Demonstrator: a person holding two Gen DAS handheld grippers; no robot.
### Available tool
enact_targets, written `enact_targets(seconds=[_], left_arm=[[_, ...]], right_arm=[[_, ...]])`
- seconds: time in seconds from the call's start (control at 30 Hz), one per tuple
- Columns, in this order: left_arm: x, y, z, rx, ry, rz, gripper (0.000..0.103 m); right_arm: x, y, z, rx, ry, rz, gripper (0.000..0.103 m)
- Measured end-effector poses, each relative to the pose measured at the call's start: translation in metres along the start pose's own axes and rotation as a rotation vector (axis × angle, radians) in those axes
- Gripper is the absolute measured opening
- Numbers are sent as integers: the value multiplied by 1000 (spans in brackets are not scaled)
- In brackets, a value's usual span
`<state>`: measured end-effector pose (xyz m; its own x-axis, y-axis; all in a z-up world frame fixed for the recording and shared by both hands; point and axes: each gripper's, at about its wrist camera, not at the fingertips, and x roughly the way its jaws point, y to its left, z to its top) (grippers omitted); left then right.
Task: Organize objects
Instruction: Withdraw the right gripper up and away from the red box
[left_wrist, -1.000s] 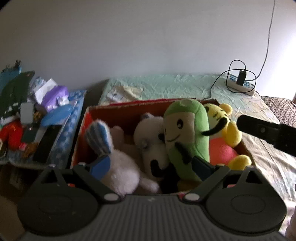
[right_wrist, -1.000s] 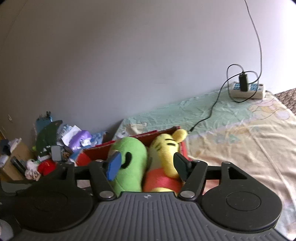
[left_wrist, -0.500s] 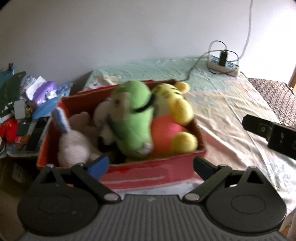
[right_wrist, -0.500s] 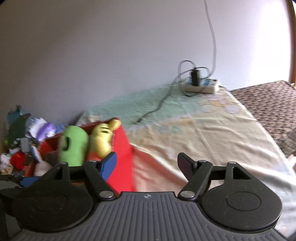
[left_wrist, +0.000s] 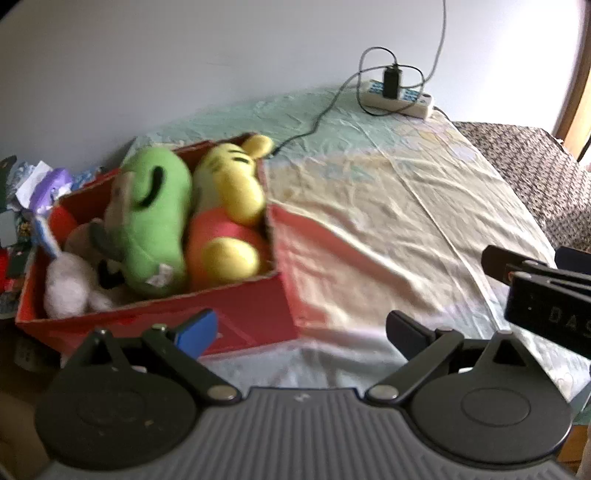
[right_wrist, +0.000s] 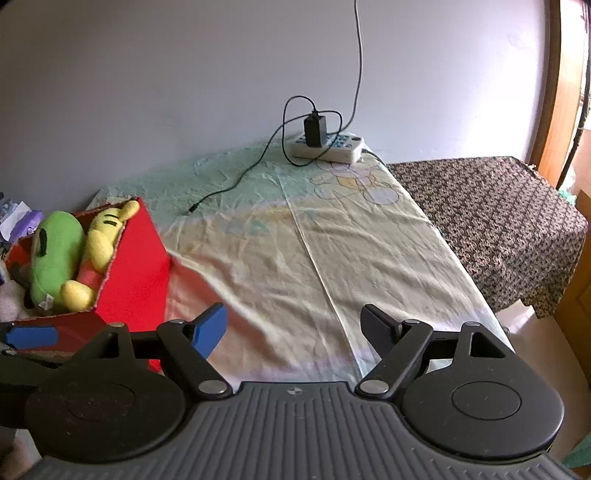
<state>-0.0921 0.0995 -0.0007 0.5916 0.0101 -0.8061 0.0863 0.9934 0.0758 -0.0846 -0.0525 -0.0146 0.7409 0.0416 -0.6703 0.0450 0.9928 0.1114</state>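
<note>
A red box (left_wrist: 255, 314) stands on the bed's left end, also in the right wrist view (right_wrist: 133, 280). It holds a green plush (left_wrist: 151, 229), a yellow bear plush in a red shirt (left_wrist: 229, 206) and a white plush (left_wrist: 70, 284). The green plush (right_wrist: 55, 254) and the yellow bear (right_wrist: 103, 236) also show in the right wrist view. My left gripper (left_wrist: 299, 332) is open and empty, just in front of the box's near right corner. My right gripper (right_wrist: 295, 328) is open and empty over the bare sheet, right of the box.
A pale sheet (right_wrist: 332, 258) covers the bed. A white power strip with a black charger and cable (right_wrist: 325, 147) lies at the far edge by the wall. A dark patterned cloth (right_wrist: 491, 221) covers the right end. Clutter (left_wrist: 40, 184) is piled left of the box.
Both grippers have pulled back from the box and swung right. The plush toys stay in the box. More of the bare sheet shows in both views.
</note>
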Motion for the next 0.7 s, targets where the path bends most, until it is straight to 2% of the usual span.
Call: enact_targets(seconds=[0.3, 0.53, 0.7], left_arm=[[4, -13, -5, -4, 42, 58, 99], [5, -2, -12, -32, 76, 88, 99], [2, 12, -17, -40, 82, 122, 99]], right_arm=[[10, 3, -2, 1, 26, 49, 86], [20, 20, -7, -38, 82, 98, 86], [19, 40, -5, -62, 84, 94, 86]])
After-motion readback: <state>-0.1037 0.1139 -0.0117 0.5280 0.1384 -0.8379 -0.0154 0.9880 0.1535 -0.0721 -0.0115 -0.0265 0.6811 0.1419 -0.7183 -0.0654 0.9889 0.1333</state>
